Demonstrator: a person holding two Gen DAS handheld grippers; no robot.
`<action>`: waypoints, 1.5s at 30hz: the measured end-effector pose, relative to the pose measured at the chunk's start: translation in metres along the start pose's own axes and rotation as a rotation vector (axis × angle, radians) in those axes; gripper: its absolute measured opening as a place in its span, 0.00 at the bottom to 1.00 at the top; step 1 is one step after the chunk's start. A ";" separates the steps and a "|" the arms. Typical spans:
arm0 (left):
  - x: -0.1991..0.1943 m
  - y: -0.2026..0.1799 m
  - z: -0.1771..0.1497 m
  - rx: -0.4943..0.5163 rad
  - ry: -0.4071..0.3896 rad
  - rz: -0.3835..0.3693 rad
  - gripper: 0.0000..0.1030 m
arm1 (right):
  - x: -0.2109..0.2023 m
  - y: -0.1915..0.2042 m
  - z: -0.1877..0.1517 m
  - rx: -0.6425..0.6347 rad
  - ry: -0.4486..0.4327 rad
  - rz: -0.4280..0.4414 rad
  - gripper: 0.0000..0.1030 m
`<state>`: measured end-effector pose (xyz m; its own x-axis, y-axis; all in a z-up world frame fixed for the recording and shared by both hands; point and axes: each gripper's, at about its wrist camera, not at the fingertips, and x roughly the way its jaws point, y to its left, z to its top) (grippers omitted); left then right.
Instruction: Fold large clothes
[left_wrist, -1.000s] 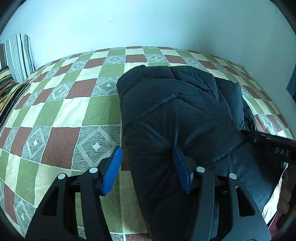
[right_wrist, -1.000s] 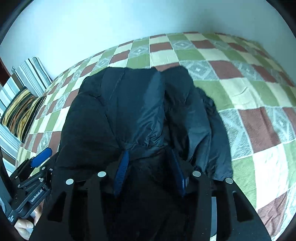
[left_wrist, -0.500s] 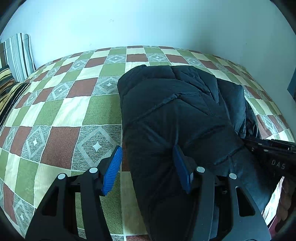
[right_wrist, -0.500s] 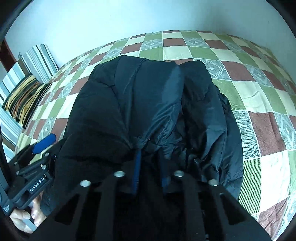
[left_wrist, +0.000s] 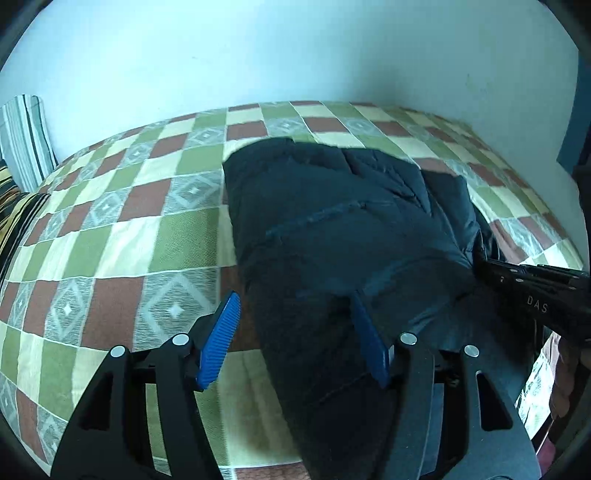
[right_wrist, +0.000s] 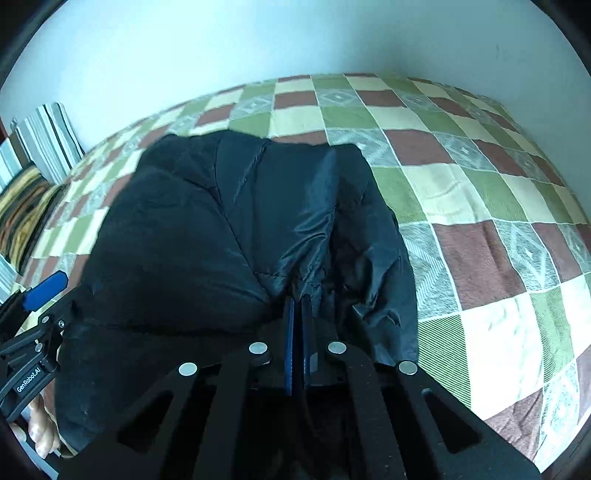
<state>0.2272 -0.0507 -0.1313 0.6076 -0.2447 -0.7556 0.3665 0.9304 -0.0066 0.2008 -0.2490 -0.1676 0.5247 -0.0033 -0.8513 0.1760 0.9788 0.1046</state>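
A black puffy jacket (left_wrist: 332, 236) lies partly folded on the checkered bedspread (left_wrist: 122, 229); it also fills the right wrist view (right_wrist: 221, 236). My left gripper (left_wrist: 291, 332) is open at the jacket's near left edge, one blue pad over the bedspread, the other against the fabric. My right gripper (right_wrist: 296, 321) is shut on a pinch of the jacket's near edge, its blue pads (right_wrist: 289, 332) nearly touching. The right gripper also shows in the left wrist view (left_wrist: 532, 288), and the left gripper in the right wrist view (right_wrist: 40, 306).
Striped pillows (right_wrist: 40, 155) stand at the head of the bed on the left, also in the left wrist view (left_wrist: 22, 147). A pale wall (left_wrist: 295, 55) runs behind the bed. Bedspread lies bare to the right of the jacket (right_wrist: 480, 221).
My right gripper has closed on the jacket's near edge, from open a second ago. The left gripper stays open and has hardly moved.
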 end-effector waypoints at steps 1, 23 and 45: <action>0.004 -0.003 0.000 0.008 0.006 0.001 0.60 | 0.004 0.000 -0.001 -0.006 0.011 -0.007 0.02; 0.046 -0.023 -0.011 0.066 0.011 0.055 0.61 | 0.039 -0.010 -0.027 -0.010 -0.013 -0.072 0.05; 0.028 0.018 0.037 -0.032 -0.014 0.063 0.62 | -0.025 -0.004 0.032 -0.008 -0.106 -0.032 0.16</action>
<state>0.2769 -0.0506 -0.1285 0.6383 -0.1890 -0.7462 0.3049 0.9522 0.0197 0.2137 -0.2596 -0.1305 0.6045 -0.0559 -0.7946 0.1875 0.9795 0.0737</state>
